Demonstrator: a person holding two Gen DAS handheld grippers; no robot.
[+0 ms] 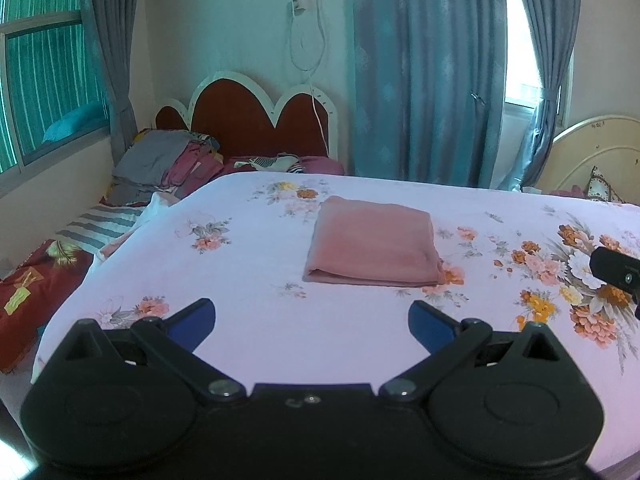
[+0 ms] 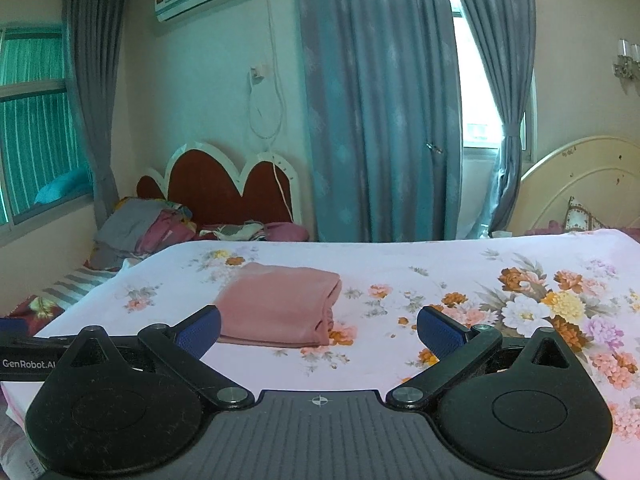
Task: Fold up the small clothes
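Left claw (image 1: 312,320) spread wide, nothing pinched, hovering over floral bedsheet (image 1: 248,320). Folded pink garment (image 1: 374,250) flat on bed just ahead of left claw, slightly toward its right finger, apart from both blue pads (image 1: 192,322). Right claw (image 2: 319,330) also spread, empty. Same garment (image 2: 280,308) ahead and left of right claw, near left pad (image 2: 199,332) (touching or not: cannot tell). Clothes pile (image 1: 168,160) far ahead-left by red headboard (image 1: 256,116). Blue curtains (image 1: 420,80) beyond bed.
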